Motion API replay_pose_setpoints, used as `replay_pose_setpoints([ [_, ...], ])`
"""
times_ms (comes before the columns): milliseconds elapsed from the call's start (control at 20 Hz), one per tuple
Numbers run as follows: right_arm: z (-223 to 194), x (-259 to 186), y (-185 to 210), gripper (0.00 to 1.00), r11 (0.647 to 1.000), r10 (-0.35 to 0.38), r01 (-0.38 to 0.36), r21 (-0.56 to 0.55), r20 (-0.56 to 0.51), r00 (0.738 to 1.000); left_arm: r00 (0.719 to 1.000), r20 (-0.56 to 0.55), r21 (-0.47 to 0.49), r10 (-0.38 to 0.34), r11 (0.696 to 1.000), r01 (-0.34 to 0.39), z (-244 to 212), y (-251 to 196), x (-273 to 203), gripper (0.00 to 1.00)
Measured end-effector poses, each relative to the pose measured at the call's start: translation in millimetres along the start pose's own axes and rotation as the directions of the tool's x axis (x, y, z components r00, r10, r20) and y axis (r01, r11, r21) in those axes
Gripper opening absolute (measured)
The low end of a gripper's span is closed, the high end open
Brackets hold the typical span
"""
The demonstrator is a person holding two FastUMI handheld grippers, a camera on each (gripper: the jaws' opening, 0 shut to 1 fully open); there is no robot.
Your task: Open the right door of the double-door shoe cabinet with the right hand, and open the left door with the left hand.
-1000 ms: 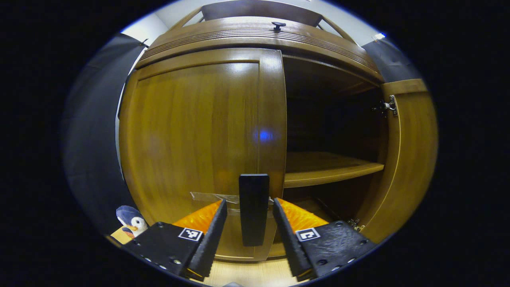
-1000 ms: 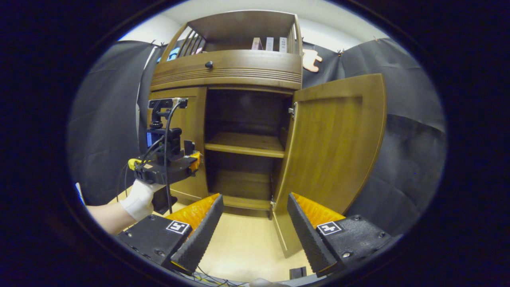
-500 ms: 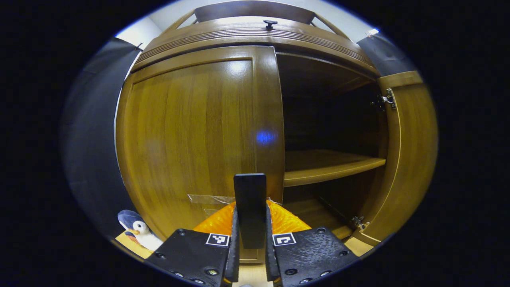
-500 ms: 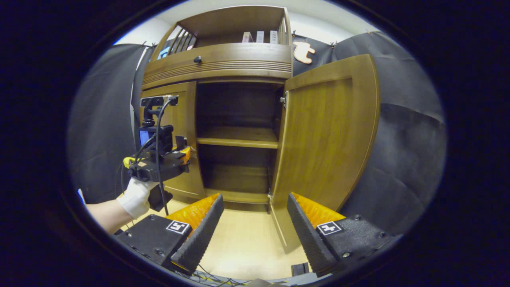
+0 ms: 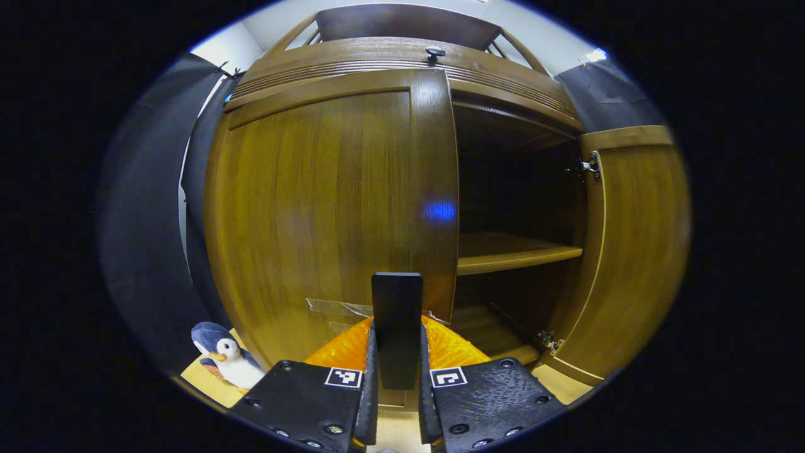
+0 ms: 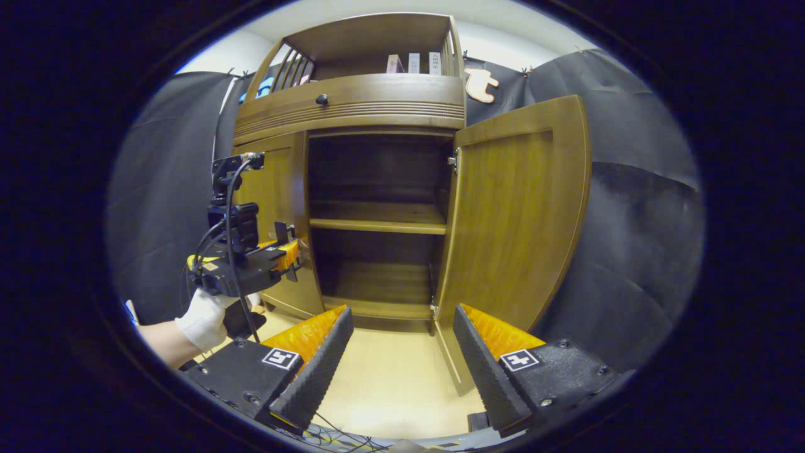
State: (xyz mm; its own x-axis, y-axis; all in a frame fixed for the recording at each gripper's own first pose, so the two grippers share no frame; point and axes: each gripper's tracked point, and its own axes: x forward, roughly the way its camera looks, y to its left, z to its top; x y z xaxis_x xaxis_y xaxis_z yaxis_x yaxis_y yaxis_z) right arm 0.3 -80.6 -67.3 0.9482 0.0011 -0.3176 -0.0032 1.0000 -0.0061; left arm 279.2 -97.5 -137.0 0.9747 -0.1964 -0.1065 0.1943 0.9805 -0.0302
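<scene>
Left tongs (image 5: 396, 402) clamped the left door's handle (image 5: 396, 327) at 6 o'clock; right tongs (image 6: 399, 358) gaped wide, empty; a steady arcing pull should swing it.

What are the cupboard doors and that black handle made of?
The left door and right door look like brown wood with a glossy varnish: grain streaks and light reflections show. The handle looks like matte black plastic, perhaps painted metal; no shine, hard to tell.

Glossy wooden cabinet doors (image 5: 327, 207), seemingly varnished.
</scene>
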Motion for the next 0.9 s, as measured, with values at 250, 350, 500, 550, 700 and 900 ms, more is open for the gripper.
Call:
replay_pose_setpoints([
  [250, -0.3, -15.7, 14.9, 1.0, 1.0, 0.003, -0.003, 0.006, 0.007, 1.0, 1.0, -0.007, 0.003, -0.006, 1.0, 0.007, -1.2, 9.0, -34.5, 0.25],
  [350, -3.5, -23.2, 22.6, 1.0, 1.0, 0.007, -0.007, 0.008, 0.005, 1.0, 1.0, -0.011, 0.002, -0.002, 1.0, 0.002, -5.1, 16.2, -52.0, 0.25],
  [500, -10.0, -33.4, 29.8, 1.0, 1.0, 0.005, -0.005, 0.017, -0.001, 1.0, 1.0, -0.011, 0.002, 0.005, 1.0, -0.005, -6.0, 25.0, -70.6, 0.33],
  [550, -11.8, -37.5, 32.3, 1.0, 1.0, 0.005, -0.005, 0.023, -0.002, 1.0, 1.0, -0.013, 0.001, 0.007, 1.0, -0.007, -6.5, 29.4, -76.3, 0.25],
  [700, -16.1, -46.9, 40.3, 1.0, 1.0, 0.009, -0.008, 0.027, -0.005, 1.0, 1.0, -0.013, 0.008, 0.014, 1.0, -0.014, -7.9, 41.0, -94.4, 0.33],
  [900, -23.1, -57.5, 52.5, 1.0, 0.999, 0.029, -0.028, 0.018, -0.013, 1.0, 0.999, -0.016, 0.01, 0.04, 0.999, -0.04, -12.6, 62.4, -112.9, 0.33],
])
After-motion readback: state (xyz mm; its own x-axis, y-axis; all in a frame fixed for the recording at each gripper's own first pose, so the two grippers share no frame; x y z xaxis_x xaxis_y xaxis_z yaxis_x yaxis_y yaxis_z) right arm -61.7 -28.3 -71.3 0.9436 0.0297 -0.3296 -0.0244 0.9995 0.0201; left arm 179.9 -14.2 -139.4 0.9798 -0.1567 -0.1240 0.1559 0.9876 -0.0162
